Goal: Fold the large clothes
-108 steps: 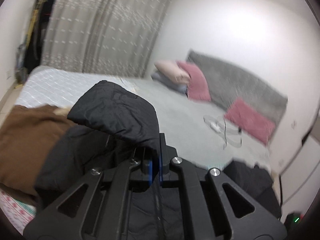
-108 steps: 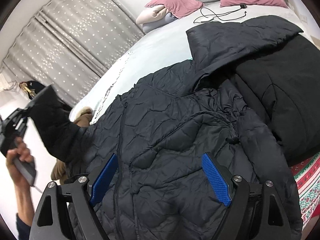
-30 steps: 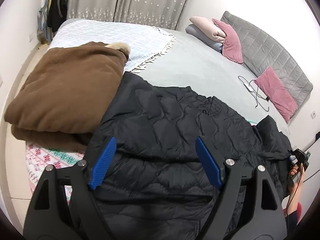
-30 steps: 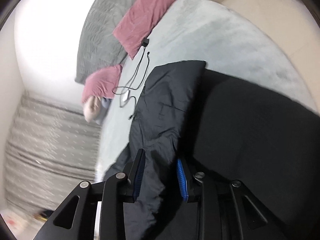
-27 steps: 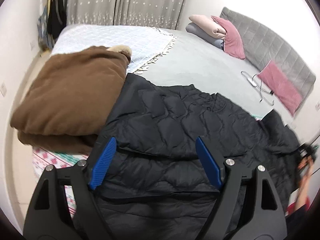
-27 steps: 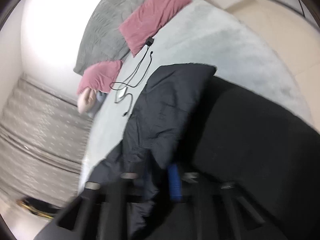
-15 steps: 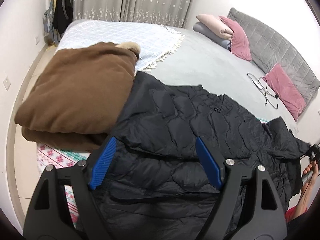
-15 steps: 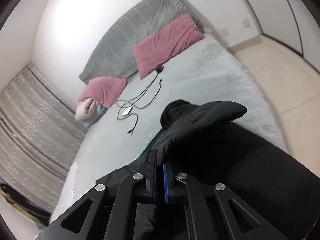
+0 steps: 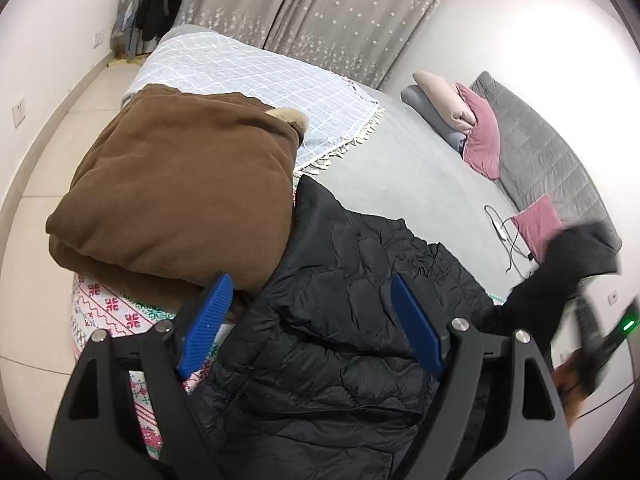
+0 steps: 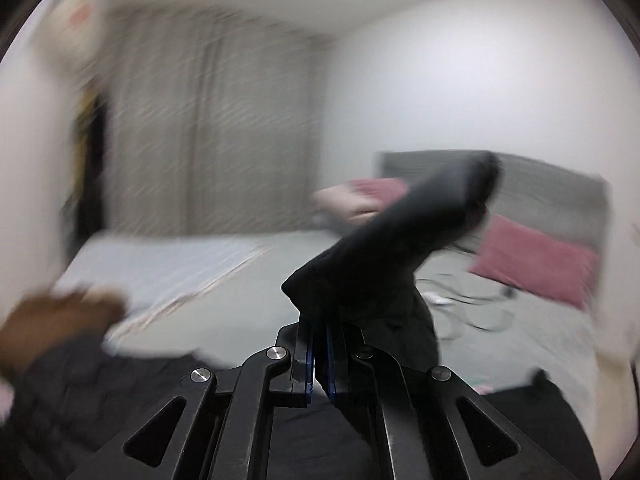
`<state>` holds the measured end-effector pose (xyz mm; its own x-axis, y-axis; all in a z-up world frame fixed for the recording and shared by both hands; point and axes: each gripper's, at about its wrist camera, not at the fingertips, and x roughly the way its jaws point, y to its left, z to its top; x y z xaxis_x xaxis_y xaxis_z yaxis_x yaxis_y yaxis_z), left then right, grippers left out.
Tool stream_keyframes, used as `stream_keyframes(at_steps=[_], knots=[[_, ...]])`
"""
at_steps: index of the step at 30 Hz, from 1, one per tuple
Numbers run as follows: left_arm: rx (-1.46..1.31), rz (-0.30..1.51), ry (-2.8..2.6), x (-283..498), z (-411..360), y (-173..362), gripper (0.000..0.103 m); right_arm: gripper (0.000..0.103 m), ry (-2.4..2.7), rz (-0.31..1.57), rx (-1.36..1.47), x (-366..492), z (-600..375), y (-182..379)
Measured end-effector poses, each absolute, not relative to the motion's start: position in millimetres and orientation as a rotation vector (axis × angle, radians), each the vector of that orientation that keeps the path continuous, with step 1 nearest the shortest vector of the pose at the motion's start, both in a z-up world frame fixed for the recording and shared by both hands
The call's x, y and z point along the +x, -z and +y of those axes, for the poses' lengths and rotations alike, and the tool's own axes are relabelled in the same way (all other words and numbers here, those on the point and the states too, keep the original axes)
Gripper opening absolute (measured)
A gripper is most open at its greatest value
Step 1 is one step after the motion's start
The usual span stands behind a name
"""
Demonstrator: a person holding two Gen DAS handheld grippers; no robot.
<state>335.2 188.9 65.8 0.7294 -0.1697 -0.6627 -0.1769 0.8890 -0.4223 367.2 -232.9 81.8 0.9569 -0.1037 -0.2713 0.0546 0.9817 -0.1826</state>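
A black quilted jacket point(image 9: 352, 320) is spread on the bed point(image 9: 400, 184). The left gripper point(image 9: 316, 320) is held wide open above it; its sleeve point(image 10: 400, 240) is pinched in the closed right gripper point(image 10: 318, 344).

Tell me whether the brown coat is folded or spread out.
Folded. The brown coat sits as a thick, doubled-over bundle on the bed, beside the black jacket.

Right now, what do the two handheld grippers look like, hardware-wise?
Both match. The left gripper has a matte black frame with triangular cutouts, silver round screw heads and ribbed blue pads lining its jaws. The right gripper shows the same black frame, silver screws and blue pads. No cables or sleeves visible.
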Motion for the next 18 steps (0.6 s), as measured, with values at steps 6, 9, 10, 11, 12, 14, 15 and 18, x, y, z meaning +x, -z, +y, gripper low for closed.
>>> stream_keyframes(at_steps=[6,9,10,11,12,14,15,18], knots=[[-0.509,0.768,0.002,335.1,193.6,-61.6,0.082,0.004,-0.111,0.546,-0.436,396.1,-104.8,42.9],[-0.524,0.77,0.013,334.7,196.5,-60.6,0.082,0.008,-0.12,0.697,-0.543,402.4,-84.4,95.8],[-0.525,0.77,0.015,334.3,197.3,-60.9,0.082,0.008,-0.109,0.709,-0.552,402.0,-84.7,102.8],[-0.524,0.769,0.015,335.0,197.8,-60.9,0.082,0.01,-0.111,0.71,-0.526,400.1,-89.7,100.9],[-0.524,0.768,0.015,336.1,197.3,-60.6,0.082,0.014,-0.128,0.722,-0.476,397.3,-99.4,95.9],[-0.527,0.773,0.021,337.0,197.3,-59.5,0.082,0.021,-0.194,0.757,-0.376,396.1,-112.6,80.1],[-0.528,0.78,0.027,338.2,195.3,-58.3,0.082,0.027,-0.228,0.766,-0.337,390.6,-120.1,70.5],[-0.496,0.801,0.039,340.7,186.5,-56.1,0.082,0.048,-0.347,0.773,-0.208,381.4,-134.6,46.3]])
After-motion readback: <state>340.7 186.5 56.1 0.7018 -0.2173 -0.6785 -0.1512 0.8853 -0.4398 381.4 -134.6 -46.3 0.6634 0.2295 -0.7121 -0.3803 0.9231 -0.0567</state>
